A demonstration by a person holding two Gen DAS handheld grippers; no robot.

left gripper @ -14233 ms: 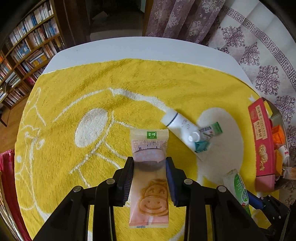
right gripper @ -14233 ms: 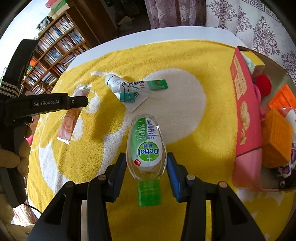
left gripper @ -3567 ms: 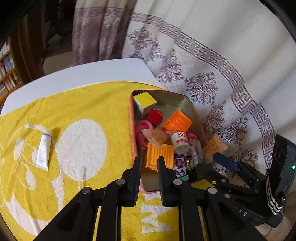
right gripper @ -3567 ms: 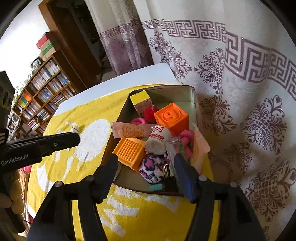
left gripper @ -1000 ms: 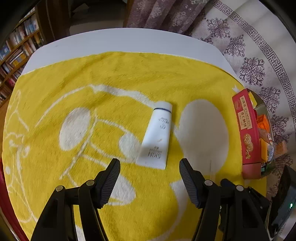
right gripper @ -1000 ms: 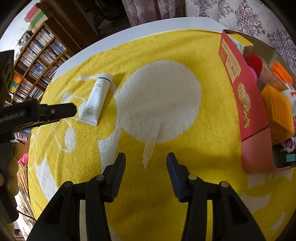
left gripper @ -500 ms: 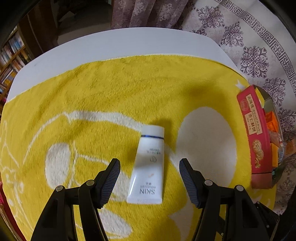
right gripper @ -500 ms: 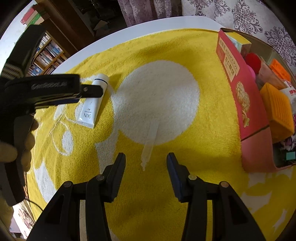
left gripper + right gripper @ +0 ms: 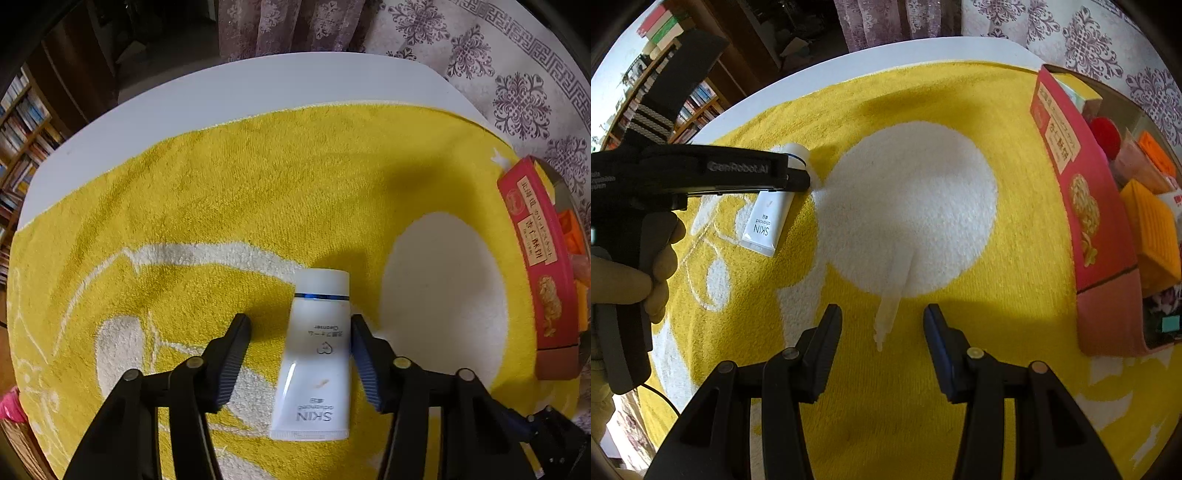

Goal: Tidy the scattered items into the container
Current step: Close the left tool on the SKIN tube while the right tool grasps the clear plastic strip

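Note:
A white SKIN cleanser tube (image 9: 317, 354) lies flat on the yellow towel (image 9: 221, 192), cap pointing away. My left gripper (image 9: 300, 334) is open with its jaws on either side of the tube; the right finger is close to the tube's edge. The tube also shows in the right wrist view (image 9: 766, 218), partly under the left gripper (image 9: 798, 181). My right gripper (image 9: 882, 321) is open around a small clear slim packet (image 9: 890, 314) lying on the towel. The red container (image 9: 1082, 206) holds several items at the right.
The container (image 9: 539, 258) sits at the towel's right edge, with an orange block (image 9: 1156, 225) and a red ball (image 9: 1106, 134) inside. The white table (image 9: 229, 96) shows beyond the towel. Bookshelves (image 9: 665, 55) stand at the left, a patterned curtain (image 9: 498, 81) behind.
My left gripper has moved forward and down so the white tube now lies between its open jaws. My right gripper has closed in on the clear packet.

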